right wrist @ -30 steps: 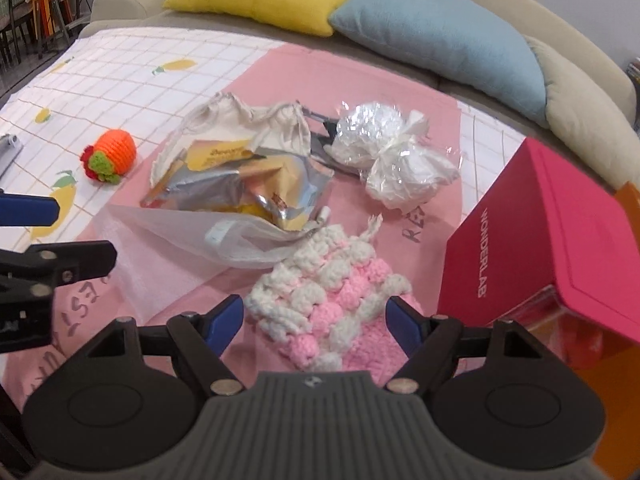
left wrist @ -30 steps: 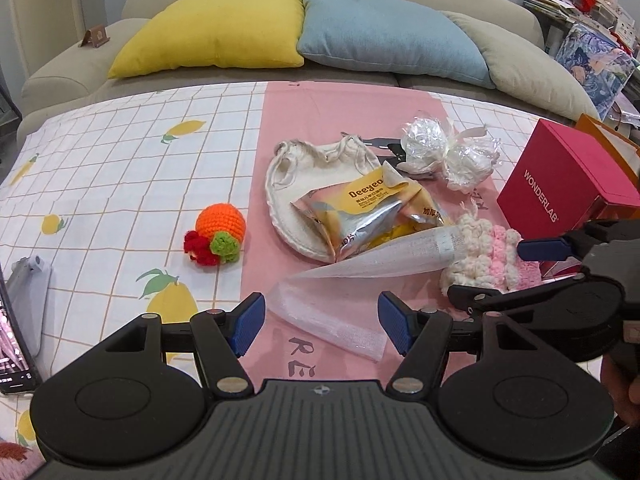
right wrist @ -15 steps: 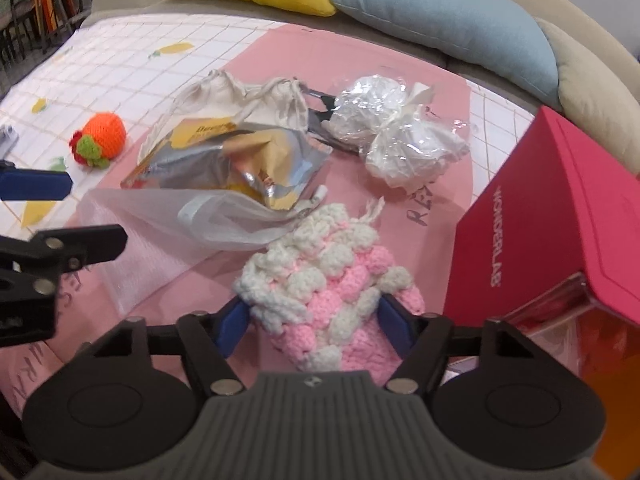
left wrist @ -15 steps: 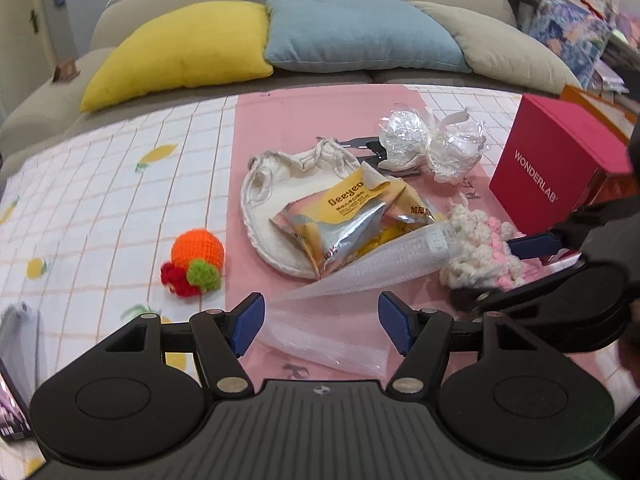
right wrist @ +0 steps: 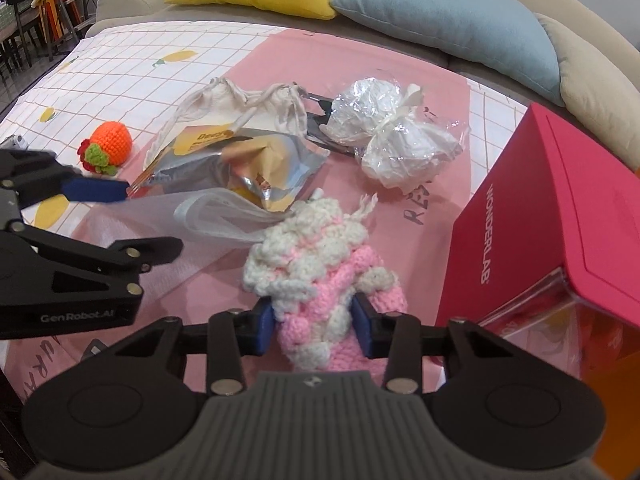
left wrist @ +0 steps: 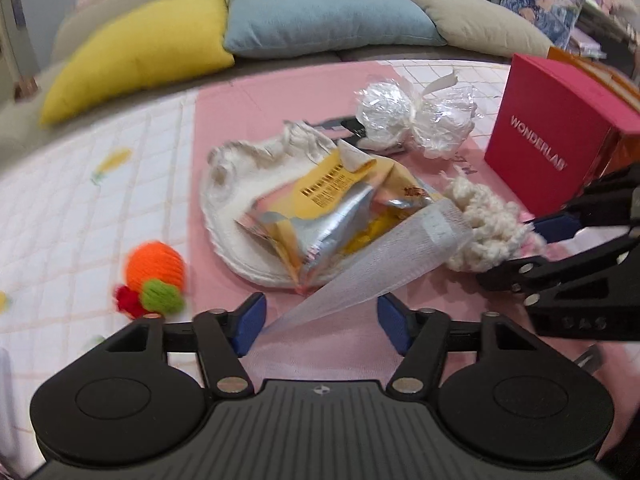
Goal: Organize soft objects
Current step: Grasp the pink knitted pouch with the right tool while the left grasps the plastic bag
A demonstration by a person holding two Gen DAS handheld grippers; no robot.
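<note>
**Remote:** Nothing is sorted yet, as far as I can judge. Biggest thing on my counter (right wrist: 168,76) is the red box (right wrist: 552,200) on the right, closed, nothing soft in it that I can see.

**Spotter:** And the pile in the middle?

**Remote:** All loose. Canvas pouch (left wrist: 240,184) lies flat with the foil snack bag (left wrist: 332,216) on top of it. Crinkled cellophane bundle (right wrist: 392,136) sits behind, apart from both. Mesh plastic bag (left wrist: 372,276) slants from the snack bag down toward me.

**Spotter:** Your claws?

**Remote:** My right claw (right wrist: 314,326) has just been closing, and its pads now pinch the pink-and-white crochet piece (right wrist: 316,268) near its lower end; the piece lies on the pink cloth just left of the red box. My left claw (left wrist: 320,320) has been narrowing too, but it's spread either side of the mesh bag's tip, pads not pressing it.

**Spotter:** Smallest item?

**Remote:** Orange crochet fruit (right wrist: 110,146), off alone on the left, untouched.

**Spotter:** So what's left?

**Remote:** Nearly everything. One grip made, one about to be; every soft thing needs a home.
</note>
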